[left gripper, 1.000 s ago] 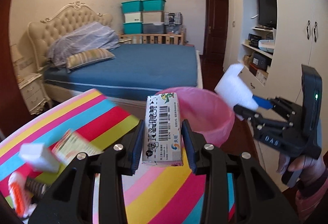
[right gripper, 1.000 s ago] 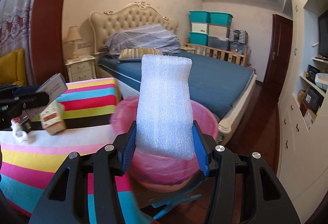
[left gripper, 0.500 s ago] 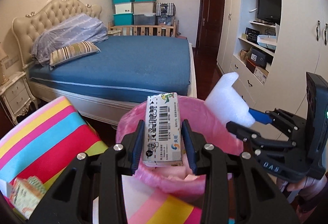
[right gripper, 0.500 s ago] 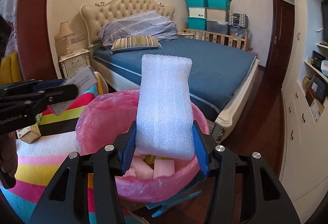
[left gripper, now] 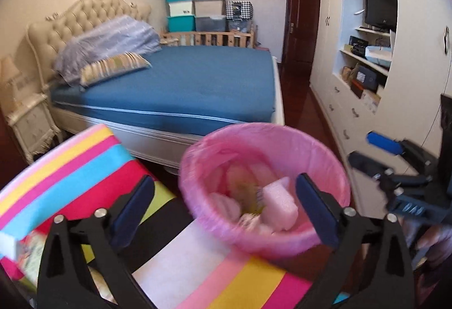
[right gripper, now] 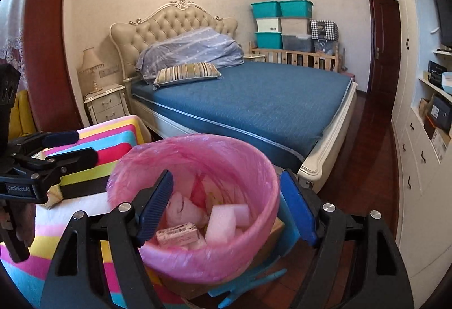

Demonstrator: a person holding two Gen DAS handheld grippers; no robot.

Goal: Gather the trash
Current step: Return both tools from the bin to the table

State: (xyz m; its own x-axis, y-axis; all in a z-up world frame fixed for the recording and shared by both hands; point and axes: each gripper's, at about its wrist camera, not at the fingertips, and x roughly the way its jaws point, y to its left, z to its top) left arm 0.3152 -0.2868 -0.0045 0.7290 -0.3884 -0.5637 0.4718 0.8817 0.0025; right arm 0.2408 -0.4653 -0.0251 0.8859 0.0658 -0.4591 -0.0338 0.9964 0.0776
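Both your grippers hang over the pink bin (right gripper: pixel 197 150)
Your left gripper (left gripper: pixel 226 196) and right gripper (right gripper: pixel 226 196) are opening wide, pinching nothing; the foam block (right gripper: pixel 221 224) and small box (right gripper: pixel 178 234) lie inside

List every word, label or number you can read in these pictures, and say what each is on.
"GenRobot.AI": white lettering on the black body of the left gripper, right wrist view.
Lettering on the right gripper: upside down and blurred, unreadable.
Print on the small box in the pink-lined bin: too small to read.
Box on the striped cloth: blurred, unreadable.
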